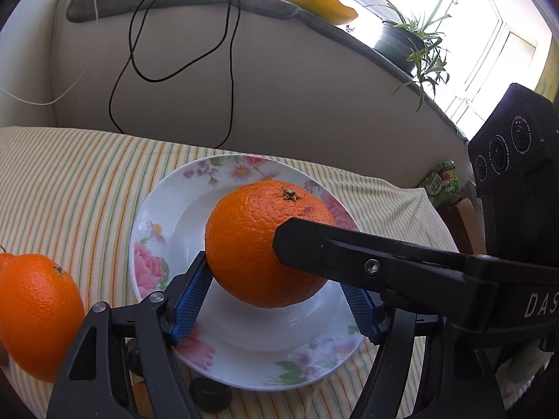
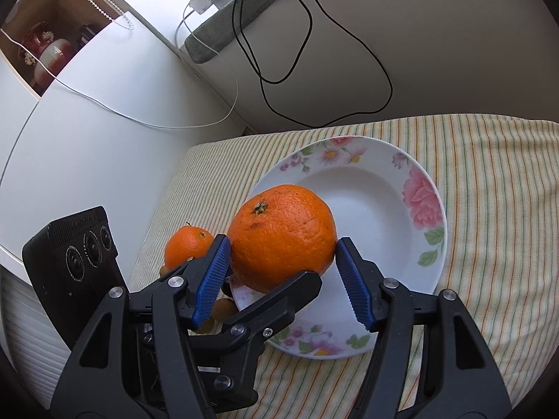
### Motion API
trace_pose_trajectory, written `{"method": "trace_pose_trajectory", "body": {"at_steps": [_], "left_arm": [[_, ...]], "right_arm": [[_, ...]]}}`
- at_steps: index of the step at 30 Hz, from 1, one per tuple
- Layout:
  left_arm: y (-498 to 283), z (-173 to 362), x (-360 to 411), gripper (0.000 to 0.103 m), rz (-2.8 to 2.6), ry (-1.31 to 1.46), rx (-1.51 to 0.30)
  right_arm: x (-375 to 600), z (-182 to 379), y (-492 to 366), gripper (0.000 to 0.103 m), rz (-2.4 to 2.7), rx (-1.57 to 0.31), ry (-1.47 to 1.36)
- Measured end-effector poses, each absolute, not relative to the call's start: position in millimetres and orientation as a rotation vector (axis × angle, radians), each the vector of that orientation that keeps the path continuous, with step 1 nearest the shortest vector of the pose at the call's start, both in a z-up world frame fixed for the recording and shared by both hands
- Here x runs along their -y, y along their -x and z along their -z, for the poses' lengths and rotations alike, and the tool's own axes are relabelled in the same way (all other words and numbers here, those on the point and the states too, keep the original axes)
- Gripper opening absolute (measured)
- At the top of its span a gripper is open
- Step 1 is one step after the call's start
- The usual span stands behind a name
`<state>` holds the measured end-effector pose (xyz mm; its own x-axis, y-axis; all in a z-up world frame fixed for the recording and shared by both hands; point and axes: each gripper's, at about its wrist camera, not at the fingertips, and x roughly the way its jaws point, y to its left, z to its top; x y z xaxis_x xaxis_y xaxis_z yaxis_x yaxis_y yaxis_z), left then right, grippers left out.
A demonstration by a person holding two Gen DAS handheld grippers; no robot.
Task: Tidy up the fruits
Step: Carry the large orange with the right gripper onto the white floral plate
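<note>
A large orange (image 1: 265, 244) sits over the floral plate (image 1: 157, 216) on a striped bed cover (image 1: 70, 181). The left gripper (image 1: 276, 300) has its blue-padded fingers (image 1: 192, 300) on either side of it; the left pad touches the peel, while the right pad is hidden by the right gripper (image 2: 279, 276), so a firm hold cannot be confirmed. The right gripper's fingers (image 2: 213, 276) flank the fruit, seemingly slightly apart. The orange looks firm, fairly heavy and round; gripping across its widest part seems safest. A smaller orange (image 1: 35, 314) lies beside the plate, partly cut off.
</note>
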<state>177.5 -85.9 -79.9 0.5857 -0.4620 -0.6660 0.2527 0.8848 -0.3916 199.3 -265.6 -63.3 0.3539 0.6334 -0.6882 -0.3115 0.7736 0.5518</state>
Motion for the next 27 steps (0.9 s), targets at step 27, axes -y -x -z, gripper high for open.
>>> {"method": "trace_pose_trajectory", "body": {"at_steps": [27], "left_arm": [[-178, 70, 94, 0.073, 0.372, 0.197, -0.829]], "right_arm": [[280, 57, -210, 0.073, -0.542, -0.98, -0.323]]}}
